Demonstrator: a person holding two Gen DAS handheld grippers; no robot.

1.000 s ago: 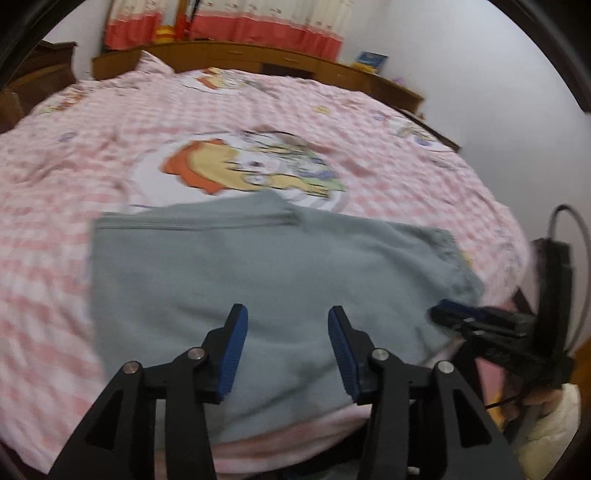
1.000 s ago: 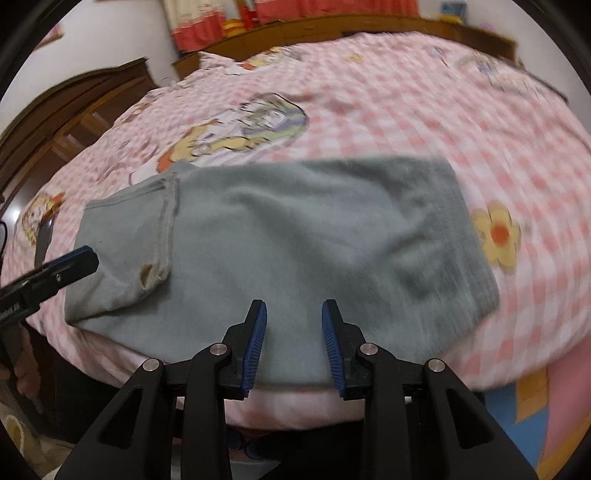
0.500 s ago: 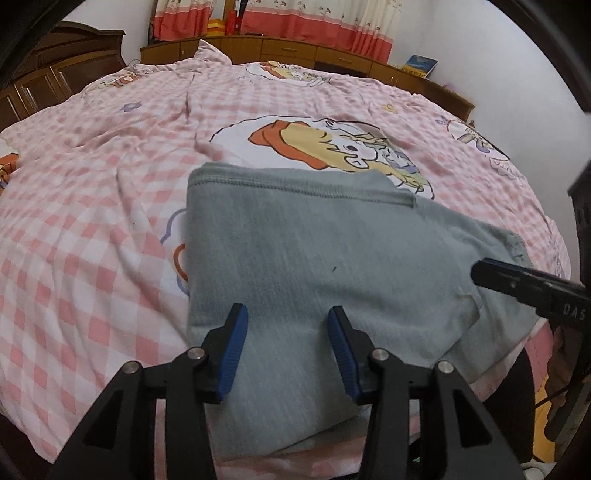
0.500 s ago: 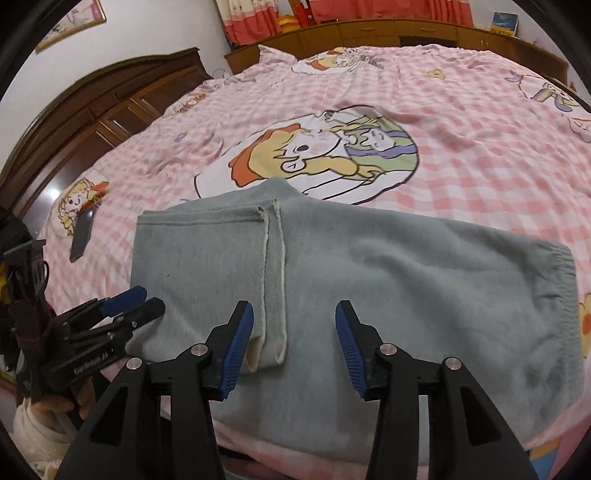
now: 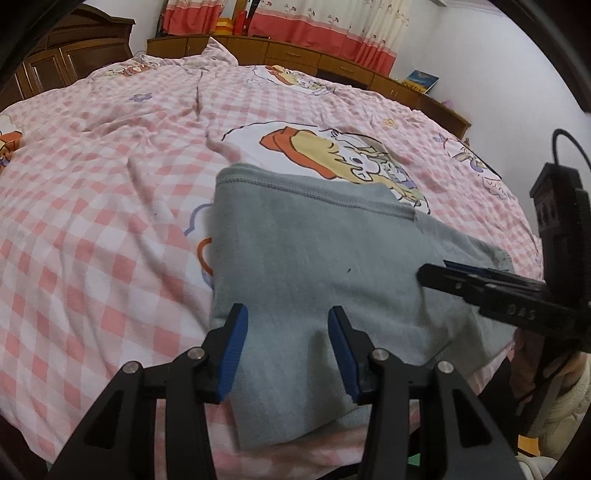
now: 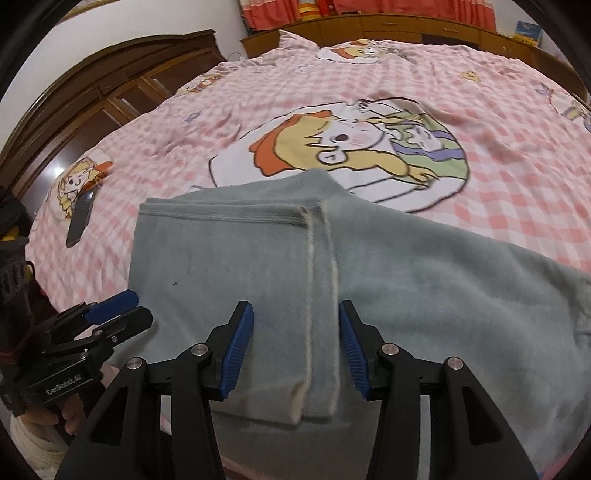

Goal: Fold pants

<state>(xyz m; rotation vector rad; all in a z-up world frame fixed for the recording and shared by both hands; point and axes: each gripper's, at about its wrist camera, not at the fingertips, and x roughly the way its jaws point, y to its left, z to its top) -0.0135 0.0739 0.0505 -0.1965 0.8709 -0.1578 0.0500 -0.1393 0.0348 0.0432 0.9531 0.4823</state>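
Grey pants [image 6: 369, 295], folded over on themselves, lie at the near edge of a bed [image 5: 92, 221] covered by a pink checked sheet with a cartoon print [image 6: 351, 147]. The leg hems [image 6: 317, 295] lie stacked on the folded layer, running toward the right gripper [image 6: 296, 345]. Its jaws have just been opening and now stand apart above the hems, gripping nothing. The left gripper [image 5: 284, 349] hovers over the pants' near left part, jaws likewise parted and empty. A phone [image 6: 79, 219] rests on the sheet left of the pants, well apart from them. Wooden cabinets [image 6: 92, 103] border the bed's left side, a low headboard shelf [image 5: 314, 62] and curtains [image 5: 314, 26] its far end; a book [image 5: 421, 79] lies on the shelf. The sheet beyond and left of the pants lies open, though wrinkled.
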